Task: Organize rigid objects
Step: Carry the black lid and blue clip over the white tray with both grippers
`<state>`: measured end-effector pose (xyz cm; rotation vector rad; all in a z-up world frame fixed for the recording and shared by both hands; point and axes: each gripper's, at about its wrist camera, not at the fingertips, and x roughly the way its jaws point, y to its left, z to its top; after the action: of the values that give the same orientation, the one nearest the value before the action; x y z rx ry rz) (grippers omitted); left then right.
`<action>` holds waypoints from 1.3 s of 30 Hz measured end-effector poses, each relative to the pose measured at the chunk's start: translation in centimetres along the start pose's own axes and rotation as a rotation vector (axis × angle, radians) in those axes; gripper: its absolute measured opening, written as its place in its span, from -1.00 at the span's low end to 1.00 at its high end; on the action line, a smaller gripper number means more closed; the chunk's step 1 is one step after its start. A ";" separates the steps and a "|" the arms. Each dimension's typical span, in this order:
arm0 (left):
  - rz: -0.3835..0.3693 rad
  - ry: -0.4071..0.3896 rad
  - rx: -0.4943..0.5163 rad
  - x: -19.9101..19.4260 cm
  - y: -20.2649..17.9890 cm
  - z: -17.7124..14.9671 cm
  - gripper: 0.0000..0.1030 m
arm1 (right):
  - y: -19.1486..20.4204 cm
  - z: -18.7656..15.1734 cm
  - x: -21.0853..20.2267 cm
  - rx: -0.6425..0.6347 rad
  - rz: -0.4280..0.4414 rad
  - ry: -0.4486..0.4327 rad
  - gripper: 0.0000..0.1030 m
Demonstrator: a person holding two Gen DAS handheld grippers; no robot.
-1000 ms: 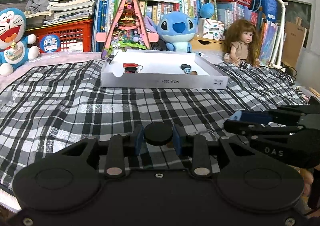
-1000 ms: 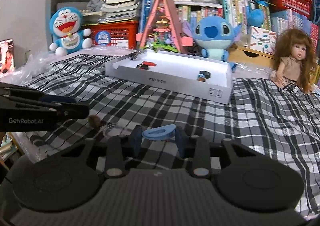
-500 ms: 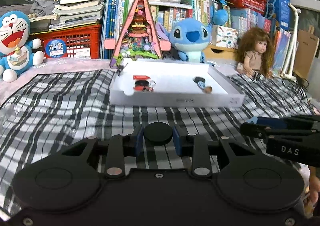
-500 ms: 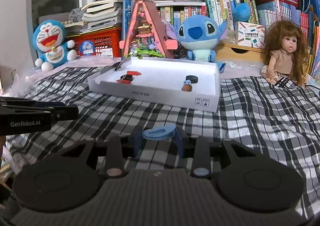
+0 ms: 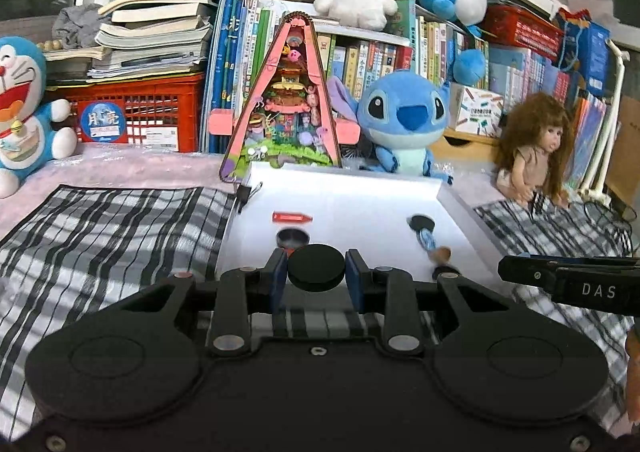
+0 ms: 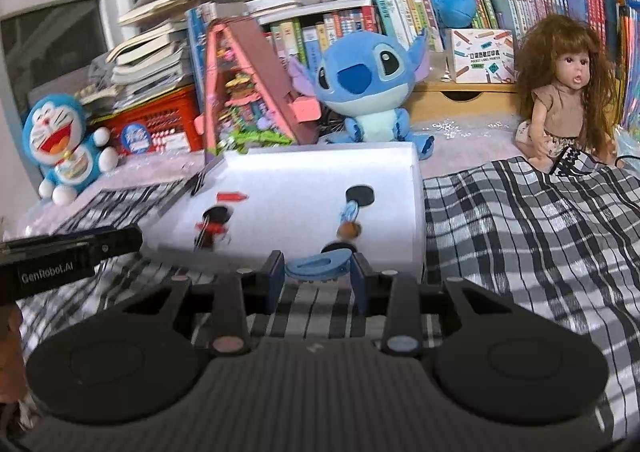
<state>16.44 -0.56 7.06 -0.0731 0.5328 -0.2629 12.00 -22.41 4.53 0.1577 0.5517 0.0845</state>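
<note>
The left gripper (image 5: 316,278) pinches a black disc (image 5: 316,272) between its blue pads, and the right gripper (image 6: 318,278) clamps a blue clip (image 6: 316,267). Under both lies a black-and-white plaid cloth (image 6: 520,236). Just ahead of the claws sits the white tray (image 5: 352,203), already holding a red piece (image 5: 292,217), another black disc (image 5: 419,222) and a few blurred bits. Beyond it stand a pink triangular playhouse (image 5: 282,107), a blue plush (image 5: 404,119), a doll (image 5: 532,151), a red crate (image 5: 136,115) and crowded bookshelves (image 5: 380,55).
</note>
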 end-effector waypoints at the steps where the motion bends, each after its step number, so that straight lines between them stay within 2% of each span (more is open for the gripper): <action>1: -0.008 0.010 -0.006 0.7 0.1 0.6 -0.43 | -0.2 0.6 0.4 0.009 -0.002 0.004 -0.20; 10: 0.000 0.084 -0.080 7.3 1.5 5.3 -0.43 | -1.4 5.8 4.6 0.123 -0.018 0.052 -0.20; 15: 0.031 0.130 -0.069 11.4 2.1 6.9 -0.43 | -1.7 7.4 7.6 0.146 -0.033 0.095 -0.20; 25: 0.057 0.204 -0.096 17.6 2.9 7.3 -0.43 | -2.6 9.1 13.0 0.199 -0.066 0.140 -0.20; 39: 0.085 0.212 -0.058 21.8 2.3 6.3 -0.43 | -3.1 8.6 17.6 0.170 -0.102 0.160 -0.20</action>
<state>38.21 -4.16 1.46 -0.0794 0.7525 -0.1725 31.60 -24.41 2.21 0.2899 0.7254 -0.0496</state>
